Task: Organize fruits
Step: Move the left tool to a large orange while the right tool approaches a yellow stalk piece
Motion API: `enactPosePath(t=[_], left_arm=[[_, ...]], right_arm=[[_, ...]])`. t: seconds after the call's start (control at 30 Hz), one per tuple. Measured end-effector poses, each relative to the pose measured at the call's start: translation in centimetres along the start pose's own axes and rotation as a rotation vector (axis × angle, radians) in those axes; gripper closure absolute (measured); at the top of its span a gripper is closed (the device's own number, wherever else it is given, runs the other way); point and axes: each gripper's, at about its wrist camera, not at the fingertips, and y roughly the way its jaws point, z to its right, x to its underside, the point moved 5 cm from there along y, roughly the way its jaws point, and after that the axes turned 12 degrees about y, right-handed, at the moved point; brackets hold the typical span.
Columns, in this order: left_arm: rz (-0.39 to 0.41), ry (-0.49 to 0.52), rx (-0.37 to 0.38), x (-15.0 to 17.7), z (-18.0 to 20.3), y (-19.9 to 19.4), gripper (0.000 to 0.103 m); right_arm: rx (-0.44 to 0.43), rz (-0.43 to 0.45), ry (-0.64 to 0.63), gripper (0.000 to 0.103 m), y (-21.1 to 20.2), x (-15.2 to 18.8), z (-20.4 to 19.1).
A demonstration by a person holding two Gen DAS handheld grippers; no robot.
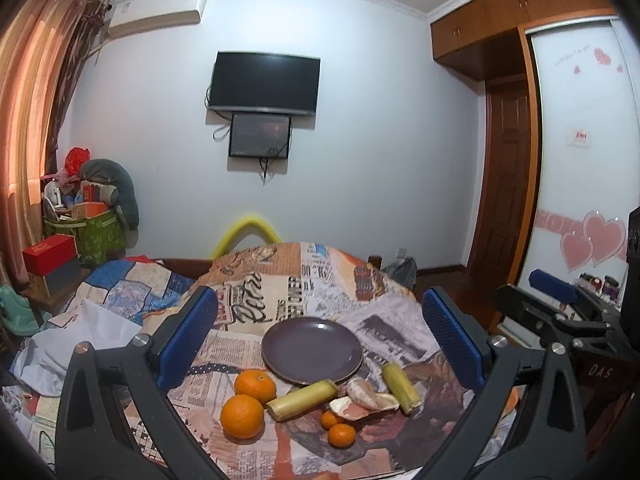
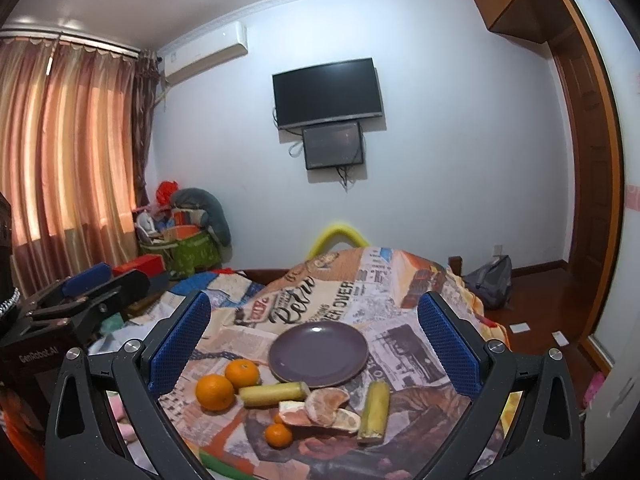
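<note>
Nothing is gripped yet: the left hand-held gripper (image 1: 320, 336) and right hand-held gripper (image 2: 314, 340) both hover spread wide and empty above the newsprint-patterned cloth surface (image 2: 400, 344). Judged as the opening step, the next move calls for lowering one onto a fruit. Nearest, in front of the round dark purple plate (image 2: 318, 354), lie two small mandarins (image 2: 278, 435), peeled citrus pieces (image 2: 326, 404), two yellow-green cane sticks (image 2: 274, 394) and two large oranges (image 2: 214, 392). The plate, just beyond, holds nothing.
</note>
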Motion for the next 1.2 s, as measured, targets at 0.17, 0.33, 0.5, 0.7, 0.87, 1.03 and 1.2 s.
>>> enactPosePath(t=[0.17, 0.33, 0.5, 0.7, 0.87, 1.03, 1.2], left_arm=[[-0.093, 0.004, -0.037, 1.9, -1.4, 3.0, 0.0], [-0.204, 0.006, -0.066, 4.6, -3.3, 6.1, 0.012], [-0.319, 0.001, -0.081, 7.8, -5.5, 9.3, 0.017], [-0.456, -0.032, -0.052, 12.2, -6.9, 12.6, 0.029], [-0.553, -0.051, -0.018, 15.4, -6.8, 14.6, 0.029], [-0.615, -0.079, 0.017, 17.5, -6.6, 15.8, 0.029], [-0.666, -0.094, 0.03, 19.5, -6.4, 16.9, 0.029]], right_arm=[[0.051, -0.07, 0.02, 0.0, 2.3, 1.3, 2.4], [0.107, -0.171, 0.045, 0.009, 5.1, 3.2, 5.1], [0.156, -0.281, 0.071, 0.023, 7.5, 5.3, 7.4], [0.19, -0.382, 0.084, 0.028, 9.5, 7.5, 9.0], [0.213, -0.451, 0.097, 0.028, 10.6, 9.3, 10.2], [0.223, -0.51, 0.133, 0.029, 12.0, 10.8, 11.3], [0.205, -0.583, 0.168, 0.039, 13.4, 12.5, 11.6]])
